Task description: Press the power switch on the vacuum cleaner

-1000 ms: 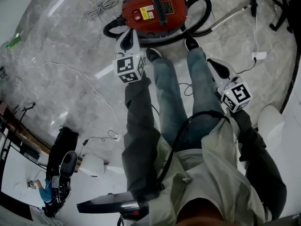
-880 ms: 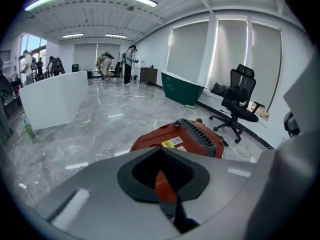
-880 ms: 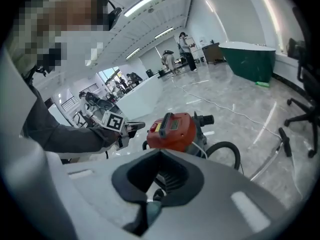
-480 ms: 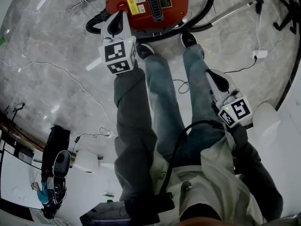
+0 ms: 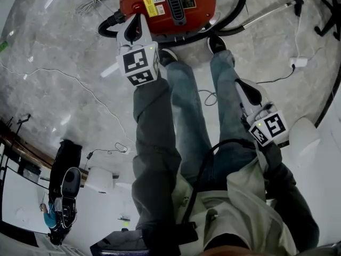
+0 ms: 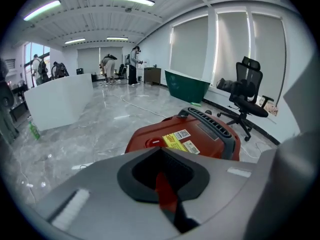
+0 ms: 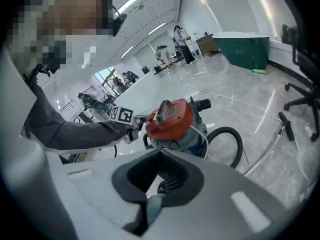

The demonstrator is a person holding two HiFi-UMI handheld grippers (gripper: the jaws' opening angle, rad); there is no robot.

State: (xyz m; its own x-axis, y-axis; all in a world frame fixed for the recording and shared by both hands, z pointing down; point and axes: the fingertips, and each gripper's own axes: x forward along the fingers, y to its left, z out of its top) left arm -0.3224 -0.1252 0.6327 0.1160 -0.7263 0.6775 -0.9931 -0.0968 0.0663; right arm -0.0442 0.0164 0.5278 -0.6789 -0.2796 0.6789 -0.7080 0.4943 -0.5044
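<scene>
The red vacuum cleaner (image 5: 170, 4) stands on the grey marbled surface (image 5: 64, 63) just beyond the person's feet, its black hose (image 5: 234, 4) curling round its right side. The left hand-held gripper (image 5: 136, 24) reaches out to the near left edge of the red top, jaws drawn together with nothing between them, so the approach is the step in hand and the press is not yet made. In the left gripper view a small round red button (image 6: 152, 142), probably the power switch, sits just ahead of the closed tips beside the yellow label (image 6: 176, 140). The next move calls for a short push forward and down onto it. The right hand-held gripper (image 5: 248, 87) hangs by the leg, narrow and empty
</scene>
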